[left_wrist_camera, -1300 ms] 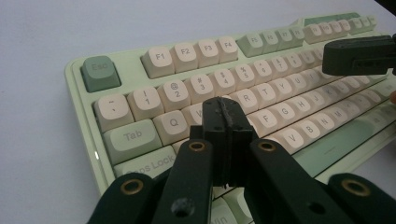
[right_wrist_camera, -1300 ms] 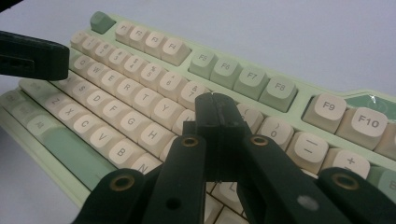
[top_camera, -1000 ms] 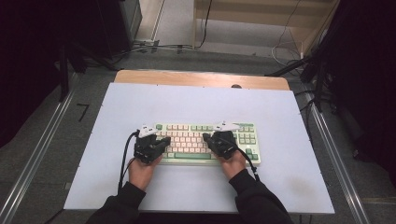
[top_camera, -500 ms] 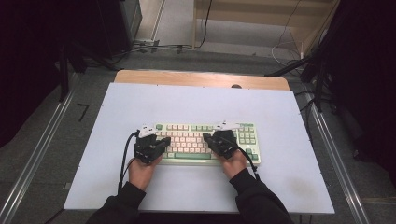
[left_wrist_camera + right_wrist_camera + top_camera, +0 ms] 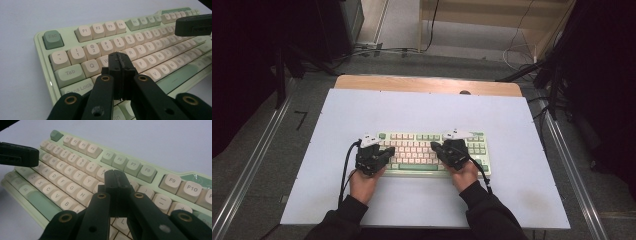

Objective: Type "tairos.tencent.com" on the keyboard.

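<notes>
Nothing has visibly changed since the earlier high views: both hands rest at the same ends of the keyboard (image 5: 432,152), which has not shifted on the white table (image 5: 512,125). The left gripper (image 5: 384,152) has its jaws pressed fully together with nothing between them; in the left gripper view the closed tips (image 5: 120,60) hang over the W and E keys, and whether they touch a key cannot be told. The right gripper (image 5: 438,148) is likewise closed and empty, its tips (image 5: 115,178) sitting over the upper letter rows to the right of Y. The keyboard lies near the table's front middle, its long axis running left to right across the high view, the function row on the far side and the green space bar toward the person.
</notes>
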The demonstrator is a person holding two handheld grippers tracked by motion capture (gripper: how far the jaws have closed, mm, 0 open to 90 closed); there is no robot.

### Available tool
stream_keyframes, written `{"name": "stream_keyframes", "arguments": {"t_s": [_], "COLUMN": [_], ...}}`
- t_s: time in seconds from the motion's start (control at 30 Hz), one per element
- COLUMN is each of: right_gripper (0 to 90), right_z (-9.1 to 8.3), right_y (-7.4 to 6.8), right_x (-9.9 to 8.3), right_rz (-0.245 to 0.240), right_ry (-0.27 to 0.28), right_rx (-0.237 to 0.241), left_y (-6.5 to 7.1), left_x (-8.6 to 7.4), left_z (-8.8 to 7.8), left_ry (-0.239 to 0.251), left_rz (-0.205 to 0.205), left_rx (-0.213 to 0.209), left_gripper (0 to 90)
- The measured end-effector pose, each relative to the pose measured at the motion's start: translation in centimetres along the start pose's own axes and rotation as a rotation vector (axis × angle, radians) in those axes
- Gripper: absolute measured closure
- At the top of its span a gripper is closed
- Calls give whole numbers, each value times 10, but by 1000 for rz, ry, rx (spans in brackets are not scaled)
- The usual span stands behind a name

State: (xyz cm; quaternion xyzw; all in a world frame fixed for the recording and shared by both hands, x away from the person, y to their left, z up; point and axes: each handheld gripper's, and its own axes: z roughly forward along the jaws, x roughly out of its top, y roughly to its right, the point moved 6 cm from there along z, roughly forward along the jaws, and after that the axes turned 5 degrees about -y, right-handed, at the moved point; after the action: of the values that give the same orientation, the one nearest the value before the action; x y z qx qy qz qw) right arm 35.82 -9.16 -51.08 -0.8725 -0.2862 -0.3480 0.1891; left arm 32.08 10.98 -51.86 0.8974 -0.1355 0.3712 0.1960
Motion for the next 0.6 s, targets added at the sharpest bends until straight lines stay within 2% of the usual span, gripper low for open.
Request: {"name": "stream_keyframes", "arguments": {"t_s": [0.6], "right_gripper": [878], "right_z": [-8], "right_y": [3], "right_x": [-1], "right_rz": [3], "right_ry": [11], "right_rx": [0], "left_y": [7], "left_x": [5], "left_z": [3], "left_ry": [11], "left_rz": [7], "left_rx": [-9], "left_gripper": [900]}}
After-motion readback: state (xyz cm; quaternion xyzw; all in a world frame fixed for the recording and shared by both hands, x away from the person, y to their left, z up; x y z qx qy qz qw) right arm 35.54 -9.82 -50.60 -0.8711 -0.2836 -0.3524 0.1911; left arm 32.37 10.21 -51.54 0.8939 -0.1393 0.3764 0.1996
